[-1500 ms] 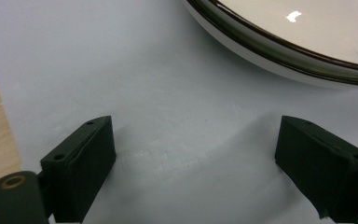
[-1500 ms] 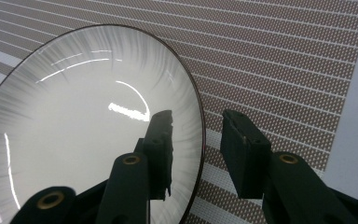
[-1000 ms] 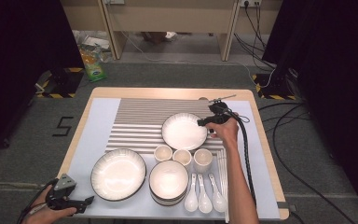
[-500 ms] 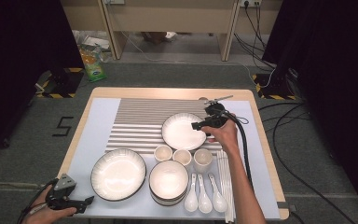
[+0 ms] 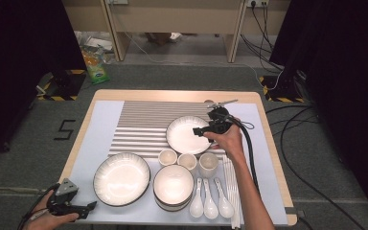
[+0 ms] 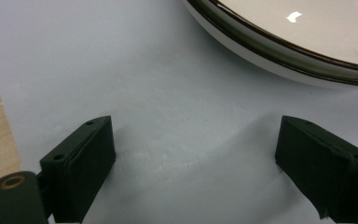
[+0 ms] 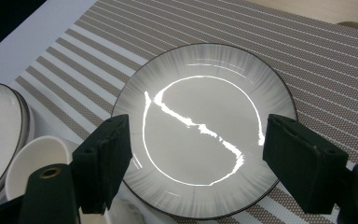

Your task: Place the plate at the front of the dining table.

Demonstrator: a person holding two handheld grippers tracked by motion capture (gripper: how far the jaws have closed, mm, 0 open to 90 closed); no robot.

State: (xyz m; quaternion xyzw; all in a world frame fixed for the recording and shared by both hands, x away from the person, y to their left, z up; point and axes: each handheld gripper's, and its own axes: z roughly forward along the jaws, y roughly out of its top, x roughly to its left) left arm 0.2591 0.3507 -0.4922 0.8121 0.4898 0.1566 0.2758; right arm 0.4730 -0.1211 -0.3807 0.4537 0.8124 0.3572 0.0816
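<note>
Your right claw [image 5: 200, 131] sits at the right rim of the small plate [image 5: 188, 134], jaws spread wide and empty. They have just been opening, and nothing is between them. In the right gripper view the plate [image 7: 200, 128] lies flat on the striped mat [image 7: 307, 70] beyond the jaws, not pinched. Reads as a release: plate set down, hand free of it.

Plate position: far-right part of the layout, on the striped mat [image 5: 143, 125], just behind the three cups [image 5: 188, 161]. It is apart from the cups, though close to the middle one.

Your left claw [image 5: 89, 206] rests at the near-left corner of the bench [image 5: 124, 95], also wide open and empty. Its own view shows bare pale mat between the jaws, with the rim of the big plate [image 6: 279, 46] just ahead. That big plate [image 5: 121, 178] is the nearest thing to it.

Step in hand, by my read: placing the small plate is finished, and you are between picks.

Next move: back the right claw straight off the rim and keep it level, so a jaw doesn't catch the edge and drag the plate toward the cups. Remaining candidates on the near side are the stacked bowls [image 5: 173, 186], spoons [image 5: 211, 205] and chopsticks [image 5: 231, 191]. Can't tell from here which comes next.
</note>
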